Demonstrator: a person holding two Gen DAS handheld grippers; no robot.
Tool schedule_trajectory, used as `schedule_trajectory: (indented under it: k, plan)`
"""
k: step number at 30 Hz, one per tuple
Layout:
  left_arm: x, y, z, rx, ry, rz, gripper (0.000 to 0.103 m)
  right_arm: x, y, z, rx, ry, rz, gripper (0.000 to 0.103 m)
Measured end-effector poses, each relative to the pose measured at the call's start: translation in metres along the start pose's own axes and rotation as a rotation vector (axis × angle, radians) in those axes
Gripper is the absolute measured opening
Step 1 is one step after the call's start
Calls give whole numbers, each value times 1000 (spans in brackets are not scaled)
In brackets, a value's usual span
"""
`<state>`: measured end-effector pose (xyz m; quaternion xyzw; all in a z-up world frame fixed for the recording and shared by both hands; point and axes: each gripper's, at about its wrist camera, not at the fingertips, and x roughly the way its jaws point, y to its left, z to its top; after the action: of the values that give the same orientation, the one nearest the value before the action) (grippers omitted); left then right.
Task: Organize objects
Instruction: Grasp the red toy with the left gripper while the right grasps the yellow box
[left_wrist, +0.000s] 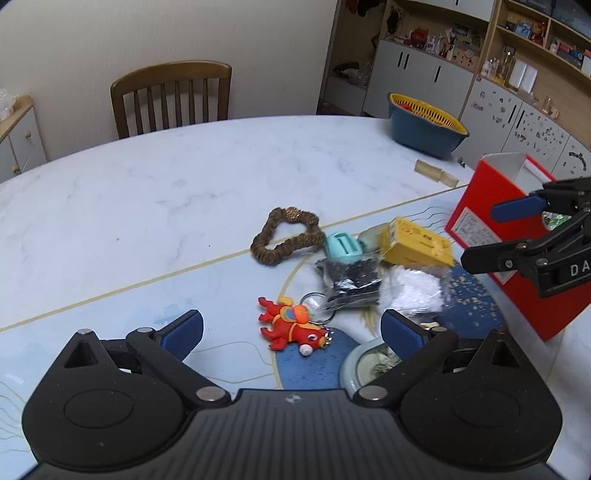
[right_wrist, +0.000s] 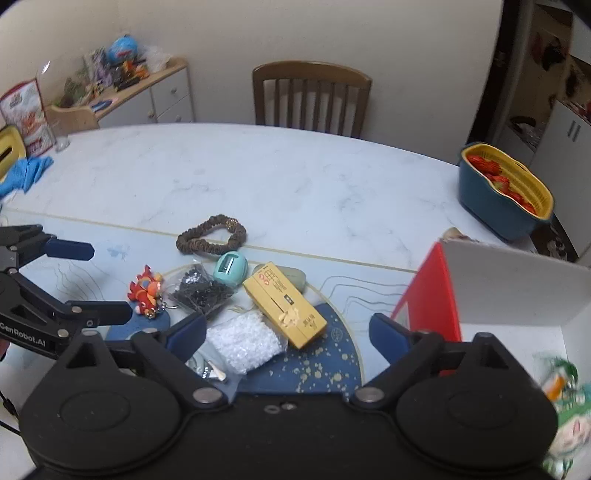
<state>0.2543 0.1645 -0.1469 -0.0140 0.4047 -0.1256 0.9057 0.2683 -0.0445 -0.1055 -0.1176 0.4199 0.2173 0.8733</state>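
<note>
Both grippers, left (left_wrist: 291, 328) and right (right_wrist: 288, 326), gape wide, holding nothing.
Right one hovers over red box (right_wrist: 436, 291); clutter lies on surface (left_wrist: 147, 192).

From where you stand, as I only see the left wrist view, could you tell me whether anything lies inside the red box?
Observer: Yes, a green-and-white packet lies inside the red box, too blurred to identify.
Operator: Thanks. Is anything at the far left of the table?
Observer: A blue cloth lies there.
Operator: Anything else?
Observer: A clear glass stands behind the cloth.
</note>
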Motion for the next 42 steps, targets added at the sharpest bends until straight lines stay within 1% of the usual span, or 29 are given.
schedule_trajectory:
  k: [5, 12, 16, 18, 19, 20, 21, 23, 24, 26, 29, 30, 32, 33, 35, 37, 42]
  plan:
    - [12, 3, -2, 2, 12, -28, 103, 20, -3, 9, -33, 28, -1, 82]
    - [28, 1, -4, 18, 23, -12, 102, 42, -2, 16, -53, 54, 20, 70]
    - [32, 1, -5, 24, 21, -11, 101, 49, -2, 21, -61, 58, 32, 61]
    - [34, 1, -5, 33, 23, -10, 96, 53, -1, 22, -67, 63, 36, 57]
    - [35, 0, -4, 36, 28, -11, 89, 55, -1, 22, -68, 65, 43, 55]
    - [36, 0, -4, 39, 27, -5, 86, 56, 0, 23, -69, 67, 48, 53]
    - [37, -1, -4, 46, 24, 3, 84, 57, 1, 23, -71, 67, 51, 53]
    - [36, -2, -4, 60, 17, 8, 75, 59, 2, 23, -75, 67, 61, 47]
    - [36, -4, -4, 71, 15, 10, 72, 59, 3, 23, -78, 67, 64, 46]
    - [36, -6, -4, 96, 14, 20, 61, 59, 5, 23, -87, 66, 66, 45]
    - [35, -7, -4, 101, 12, 17, 51, 58, 6, 23, -91, 62, 62, 42]
    - [35, -7, -3, 98, 13, 18, 51, 58, 5, 23, -89, 59, 62, 41]
    - [35, -7, -3, 98, 14, 18, 50, 56, 4, 24, -81, 53, 53, 36]
    - [35, -7, -3, 100, 13, 19, 50, 56, 2, 24, -74, 53, 48, 34]
    - [32, -7, -1, 100, 5, 25, 38, 53, -3, 23, -52, 50, 42, 31]
    - [31, -3, 0, 79, 16, 11, 38, 48, -10, 21, -13, 41, 42, 30]
    - [25, -2, -2, 75, 18, 17, 37, 29, -25, 13, 77, 14, 31, 28]
